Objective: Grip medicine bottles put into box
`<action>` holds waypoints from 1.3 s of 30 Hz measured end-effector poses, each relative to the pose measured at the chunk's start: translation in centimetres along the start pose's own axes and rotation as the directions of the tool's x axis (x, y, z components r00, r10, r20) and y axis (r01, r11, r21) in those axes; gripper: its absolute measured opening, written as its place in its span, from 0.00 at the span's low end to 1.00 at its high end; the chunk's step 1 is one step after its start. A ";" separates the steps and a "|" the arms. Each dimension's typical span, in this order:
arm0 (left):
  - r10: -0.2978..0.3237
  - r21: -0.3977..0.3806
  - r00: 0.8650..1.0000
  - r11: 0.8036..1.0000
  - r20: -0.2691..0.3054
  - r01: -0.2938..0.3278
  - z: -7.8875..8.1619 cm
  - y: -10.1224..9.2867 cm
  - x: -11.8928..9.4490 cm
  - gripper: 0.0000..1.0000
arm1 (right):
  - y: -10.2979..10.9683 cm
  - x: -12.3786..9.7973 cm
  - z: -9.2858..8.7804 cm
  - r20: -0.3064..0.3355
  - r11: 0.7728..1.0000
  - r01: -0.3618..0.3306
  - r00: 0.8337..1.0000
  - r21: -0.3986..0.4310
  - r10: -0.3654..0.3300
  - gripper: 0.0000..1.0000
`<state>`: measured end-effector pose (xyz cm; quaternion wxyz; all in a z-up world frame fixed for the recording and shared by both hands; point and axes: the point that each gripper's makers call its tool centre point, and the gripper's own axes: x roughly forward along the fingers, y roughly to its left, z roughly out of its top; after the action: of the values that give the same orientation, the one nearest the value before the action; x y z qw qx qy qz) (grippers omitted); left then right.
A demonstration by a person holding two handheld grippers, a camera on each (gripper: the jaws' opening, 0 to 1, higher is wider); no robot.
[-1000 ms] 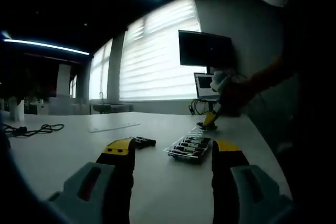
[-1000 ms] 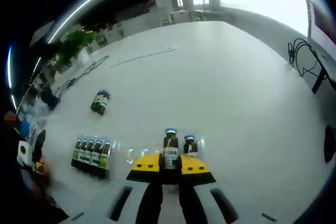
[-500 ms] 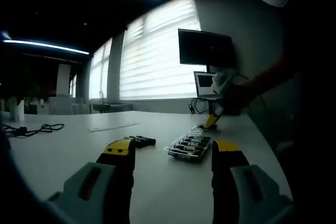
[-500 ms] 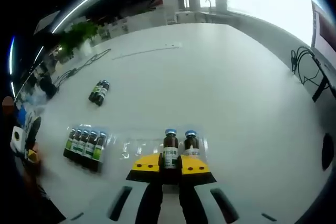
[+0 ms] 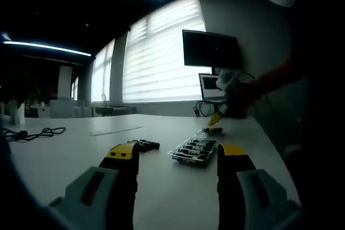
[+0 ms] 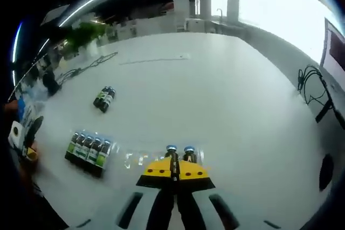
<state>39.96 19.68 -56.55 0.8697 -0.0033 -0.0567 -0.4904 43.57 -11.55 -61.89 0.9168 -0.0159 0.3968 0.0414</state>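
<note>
right gripper [image 6: 174, 172] pinches a bottle [image 6: 171, 154] over the tray [image 6: 141, 159]; lower it straight, upright. left gripper [image 5: 175, 160] spread.

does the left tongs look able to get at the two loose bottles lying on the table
Probably yes: the left tongs stand open, and bare table lies between them and the two loose bottles, nothing in the way.

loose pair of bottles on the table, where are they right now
In the right gripper view, the loose pair of bottles lies on the white table at upper left, apart from the row of bottles nearer the camera.
</note>
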 end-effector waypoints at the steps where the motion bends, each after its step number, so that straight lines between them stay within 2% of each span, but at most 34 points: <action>1: 0.001 0.001 1.000 1.000 0.000 -0.001 0.0 0.0 0.0 0.51 | 0.2 0.1 -0.1 -0.004 1.000 -0.004 1.000 -0.005 0.004 0.00; 4: 0.001 0.002 1.000 1.000 0.000 -0.001 0.0 0.0 0.0 0.51 | 0.8 0.5 -0.7 -0.020 1.000 -0.021 1.000 -0.007 0.020 0.00; 18: 0.001 0.004 1.000 1.000 0.001 -0.001 0.0 0.0 -0.1 0.51 | 0.8 0.3 -0.7 -0.009 0.998 0.012 1.000 -0.063 -0.012 0.00; 19: 0.001 0.005 1.000 1.000 0.000 -0.002 0.0 0.0 -0.1 0.51 | 0.8 0.4 -1.1 -0.032 0.997 0.012 0.999 -0.077 -0.014 0.00; 20: 0.001 0.005 1.000 1.000 0.001 -0.001 0.0 0.0 -0.1 0.51 | 1.2 0.5 -1.3 -0.011 1.000 0.028 1.000 -0.002 -0.028 0.00; 21: 0.001 0.005 1.000 1.000 0.001 -0.001 0.0 -0.1 -0.1 0.51 | 1.5 0.4 -1.5 -0.035 0.999 0.015 0.999 -0.045 -0.016 0.00; 22: 0.002 0.005 1.000 1.000 0.001 -0.002 0.0 0.0 -0.1 0.51 | 1.9 0.5 -0.8 -0.015 0.998 0.008 1.000 -0.056 -0.009 0.00; 23: 0.002 0.005 1.000 1.000 0.002 -0.002 0.1 0.0 -0.1 0.51 | 1.2 0.4 -1.1 -0.010 0.998 0.009 1.000 -0.059 -0.010 0.00; 27: 0.001 0.005 1.000 1.000 0.003 -0.001 0.1 -0.1 -0.1 0.51 | 0.9 0.5 -1.2 -0.004 0.998 0.009 1.000 -0.060 -0.009 0.00; 30: -0.002 0.004 1.000 1.000 0.002 0.002 0.1 -0.1 -0.1 0.51 | 0.7 0.5 -1.1 -0.026 0.997 0.010 1.000 -0.076 -0.012 0.00; 31: -0.002 0.006 1.000 1.000 0.001 0.002 0.0 -0.1 -0.1 0.51 | 0.9 0.5 -1.1 -0.037 0.997 -0.007 0.999 -0.080 0.004 0.00; 32: -0.001 0.006 1.000 1.000 0.001 0.001 0.1 -0.1 -0.1 0.51 | 1.7 0.5 -0.9 -0.036 0.994 -0.059 0.998 -0.093 0.056 0.03; 33: 0.000 0.006 1.000 1.000 0.001 0.000 0.1 -0.1 -0.1 0.51 | 2.7 0.4 0.2 0.015 0.989 -0.108 0.994 -0.100 0.110 0.10; 34: 0.001 0.006 1.000 1.000 0.001 -0.001 0.1 -0.1 -0.1 0.51 | 2.7 0.2 0.6 0.021 0.991 -0.106 0.994 -0.082 0.108 0.16; 37: 0.000 0.008 1.000 1.000 -0.002 0.000 0.0 -0.1 -0.1 0.51 | 3.4 -0.1 1.5 0.040 0.982 -0.100 0.993 -0.158 0.108 0.16; 39: 0.000 0.009 1.000 1.000 -0.003 0.000 0.0 -0.1 -0.1 0.51 | 4.2 -0.1 1.6 0.031 0.974 -0.106 0.993 -0.203 0.114 0.16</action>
<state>39.82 19.67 -56.57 0.8697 0.0013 -0.0577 -0.4902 44.25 -7.28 -60.70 0.9150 -0.0856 0.3715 0.1323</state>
